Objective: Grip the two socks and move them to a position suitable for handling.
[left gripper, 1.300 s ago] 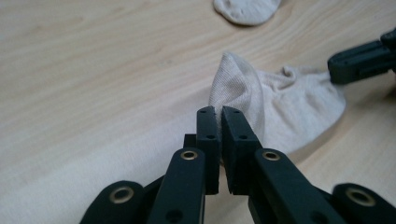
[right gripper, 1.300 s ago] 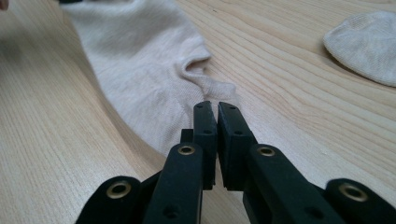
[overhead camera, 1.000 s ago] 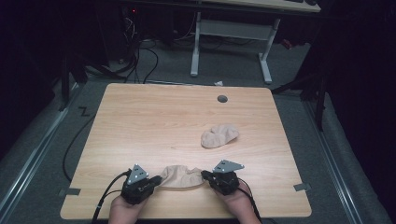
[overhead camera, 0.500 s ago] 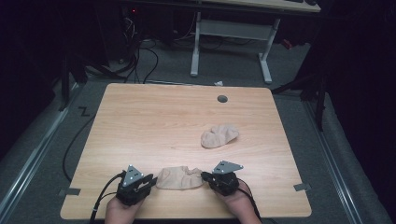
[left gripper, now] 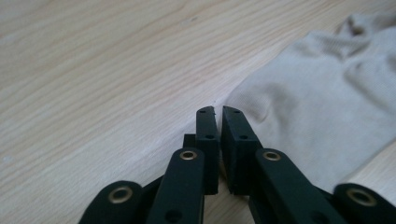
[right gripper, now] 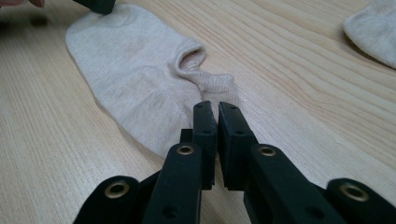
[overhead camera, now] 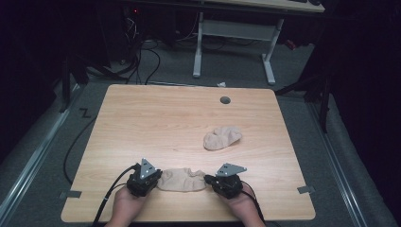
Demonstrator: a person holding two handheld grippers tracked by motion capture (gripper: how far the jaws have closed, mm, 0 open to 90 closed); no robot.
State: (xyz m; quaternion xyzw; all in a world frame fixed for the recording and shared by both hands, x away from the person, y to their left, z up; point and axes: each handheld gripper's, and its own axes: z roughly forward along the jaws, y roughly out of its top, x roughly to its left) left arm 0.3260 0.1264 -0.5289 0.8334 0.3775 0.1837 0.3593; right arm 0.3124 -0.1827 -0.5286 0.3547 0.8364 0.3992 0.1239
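A light wooden table (overhead camera: 142, 118) stands on grey carpet (overhead camera: 42, 156) in a dark room, a white-legged desk (overhead camera: 234, 35) behind.

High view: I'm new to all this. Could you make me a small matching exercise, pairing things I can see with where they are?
Things:
1. flat sock
2. crumpled sock
3. round hole
4. white desk legs

Places:
A. in the table top, near its far edge
B. on the floor beyond the table
C. along the table's near edge
D. on the table, right of its middle

Pairs: 1-C, 2-D, 3-A, 4-B
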